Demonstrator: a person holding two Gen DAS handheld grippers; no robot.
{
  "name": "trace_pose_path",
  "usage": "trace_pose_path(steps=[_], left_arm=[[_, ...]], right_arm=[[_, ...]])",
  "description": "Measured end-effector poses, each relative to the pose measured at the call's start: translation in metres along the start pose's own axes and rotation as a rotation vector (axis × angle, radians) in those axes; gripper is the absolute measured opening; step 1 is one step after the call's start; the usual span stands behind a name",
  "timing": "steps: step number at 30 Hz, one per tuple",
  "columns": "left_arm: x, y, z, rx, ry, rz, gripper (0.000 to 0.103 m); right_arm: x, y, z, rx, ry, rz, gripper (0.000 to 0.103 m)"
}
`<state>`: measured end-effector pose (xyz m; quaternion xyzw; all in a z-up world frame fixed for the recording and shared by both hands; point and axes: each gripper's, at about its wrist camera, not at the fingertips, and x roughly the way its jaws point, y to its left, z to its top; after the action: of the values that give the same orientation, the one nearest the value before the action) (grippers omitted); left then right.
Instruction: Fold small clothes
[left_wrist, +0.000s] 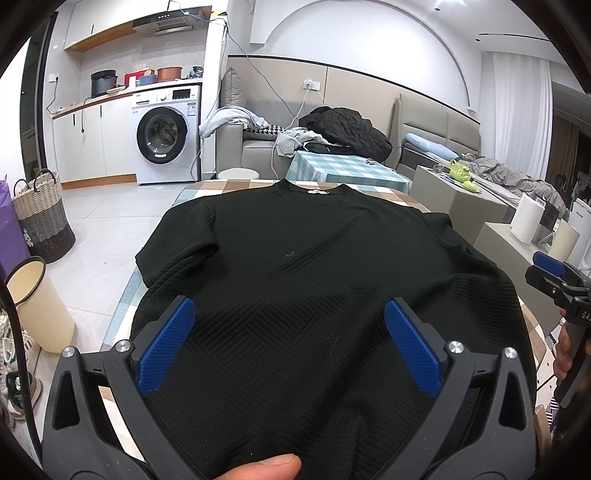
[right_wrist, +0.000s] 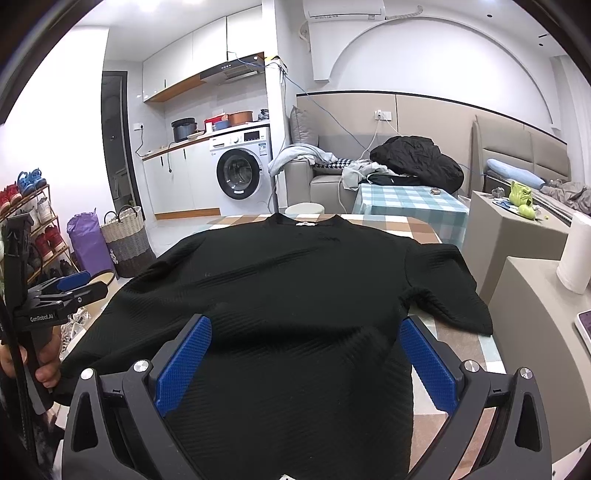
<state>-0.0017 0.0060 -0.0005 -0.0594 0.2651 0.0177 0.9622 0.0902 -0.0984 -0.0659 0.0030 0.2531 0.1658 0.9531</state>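
A black ribbed short-sleeved top (left_wrist: 295, 266) lies spread flat on a table with a checked cloth (left_wrist: 229, 186), collar at the far end, hem toward me. It also shows in the right wrist view (right_wrist: 295, 288). My left gripper (left_wrist: 290, 314) is open above the hem's left part, its blue pads wide apart and holding nothing. My right gripper (right_wrist: 304, 330) is open above the hem's right part, also empty. Each gripper shows at the edge of the other's view: the right gripper (left_wrist: 550, 269), the left gripper (right_wrist: 74, 286).
A cream bin (left_wrist: 37, 302) and a woven basket (left_wrist: 44, 218) stand on the floor to the left. A second table with a blue checked cloth (left_wrist: 351, 170) stands beyond. Grey cabinets with a paper roll (right_wrist: 576, 254) stand to the right. A shoe rack (right_wrist: 33, 229) stands far left.
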Motion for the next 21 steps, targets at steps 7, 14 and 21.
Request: trace_pose_path(steps=[7, 14, 21], left_arm=[[0.0002, -0.0004, 0.0003, 0.0, 0.0, 0.001, 0.102], [0.0005, -0.0007, 0.0004, 0.0, 0.001, 0.002, 0.102], [0.0047, 0.0019, -0.0017, 0.0, 0.001, 0.001, 0.102]], right_arm=[[0.0019, 0.0, -0.001, 0.004, 0.004, -0.002, 0.103], [0.0037, -0.0011, -0.0017, 0.005, 0.0, -0.001, 0.103], [0.005, -0.0018, -0.0028, 0.005, 0.002, 0.0, 0.103]])
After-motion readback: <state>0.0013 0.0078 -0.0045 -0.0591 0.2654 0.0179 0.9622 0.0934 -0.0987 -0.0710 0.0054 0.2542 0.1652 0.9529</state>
